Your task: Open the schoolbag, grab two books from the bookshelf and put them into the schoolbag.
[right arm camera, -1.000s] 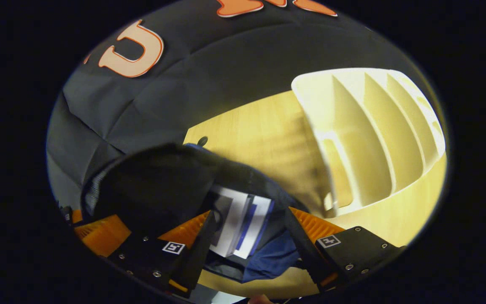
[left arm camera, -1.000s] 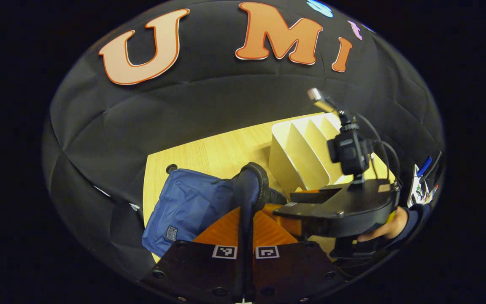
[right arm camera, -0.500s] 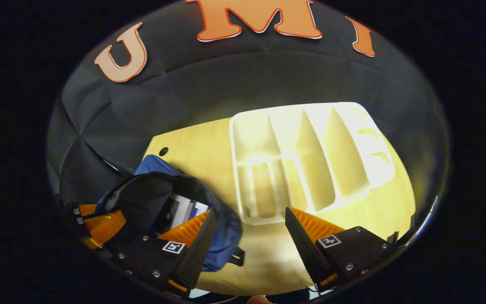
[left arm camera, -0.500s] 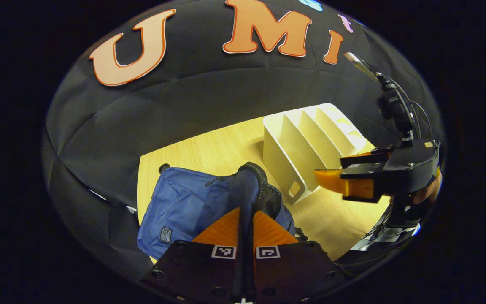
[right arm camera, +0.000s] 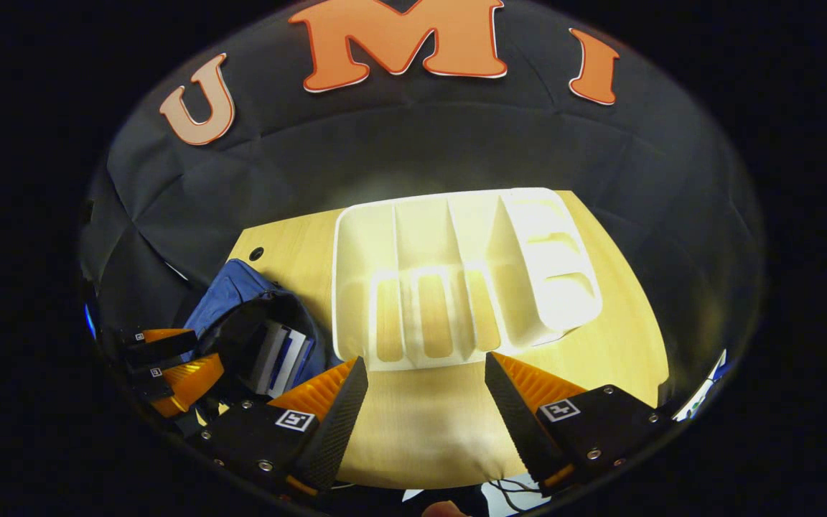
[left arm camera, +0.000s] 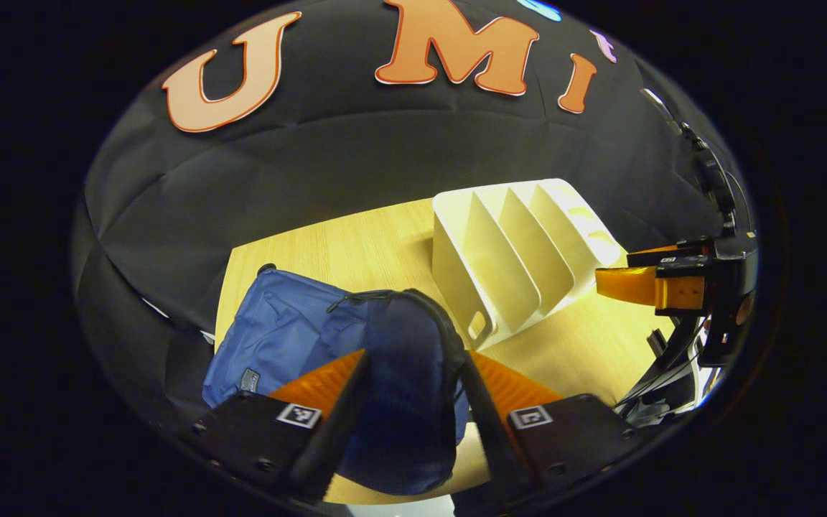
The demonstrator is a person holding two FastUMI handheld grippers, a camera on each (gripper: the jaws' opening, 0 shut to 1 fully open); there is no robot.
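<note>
The blue schoolbag (left arm camera: 291,337) lies on the wooden table (left arm camera: 356,248), its dark flap folded up toward me. My left gripper (left arm camera: 410,424) is open, with the flap standing loose between the fingers. In the right gripper view the schoolbag (right arm camera: 230,294) gapes open with white and blue books (right arm camera: 281,355) inside, and the left gripper (right arm camera: 169,359) sits at its mouth. The cream bookshelf (right arm camera: 456,280) stands with bare slots. My right gripper (right arm camera: 424,402) is open and holds nothing, over the table just in front of the bookshelf (left arm camera: 514,251). The right gripper (left arm camera: 654,283) also appears at the far right.
A small dark hole (right arm camera: 256,253) marks the table's far left corner behind the bag. Cables (left arm camera: 661,388) hang off the table's right edge under the right gripper. The black cloth wall closes off the back.
My left gripper has opened and let go of the bag's flap. The right gripper has drawn back out of the bag and moved to the front of the bookshelf.
</note>
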